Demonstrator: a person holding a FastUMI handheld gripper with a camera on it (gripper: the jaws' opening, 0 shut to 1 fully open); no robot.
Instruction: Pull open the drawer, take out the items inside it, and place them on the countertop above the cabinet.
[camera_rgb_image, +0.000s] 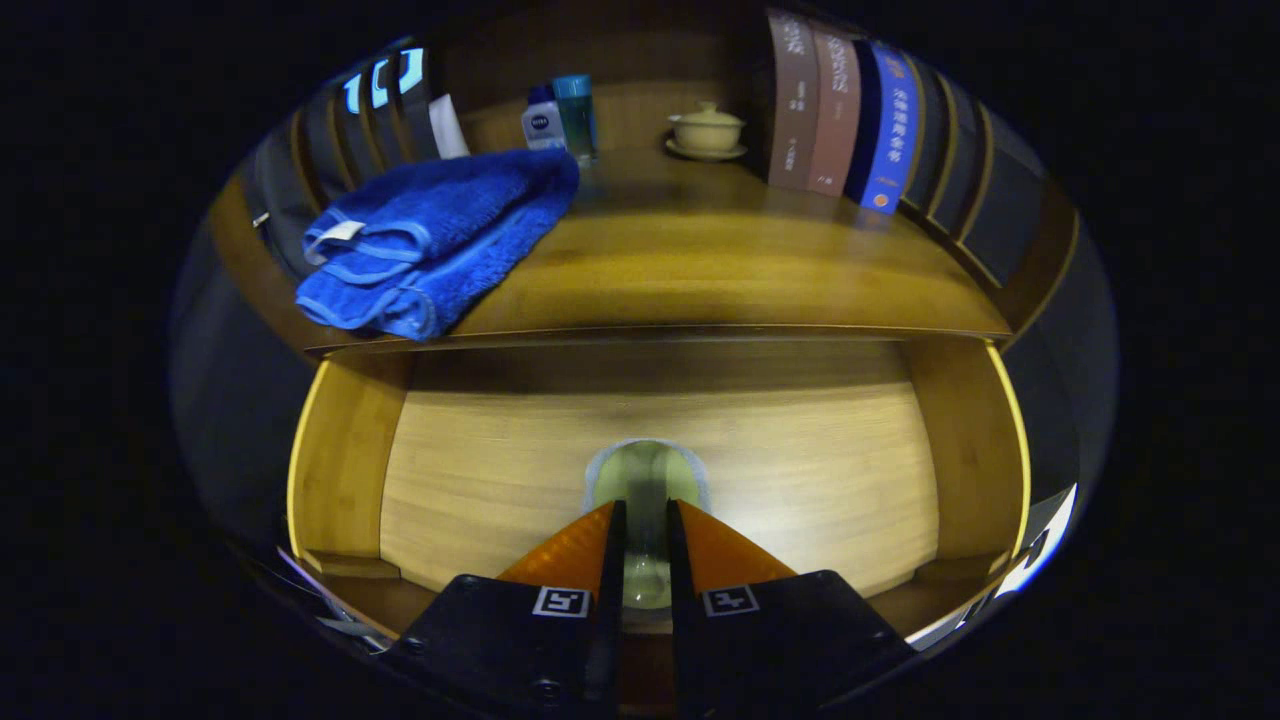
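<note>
Glass (646, 485) btwn jaws, in drawer (480, 470)

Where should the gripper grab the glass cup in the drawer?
By its rim wall, coming from above. The glass cup stands upright in the open drawer, mouth up. The gripper is already there, fingers closed on the near wall.

Dim warm light, glare inside drawer (860, 470), fisheye-warped edges.

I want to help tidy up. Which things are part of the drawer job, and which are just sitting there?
Job things: open drawer, glass gripped between the fingers of the gripper, countertop.
Just sitting: blue towel, bottles, lidded cup, books.
</note>
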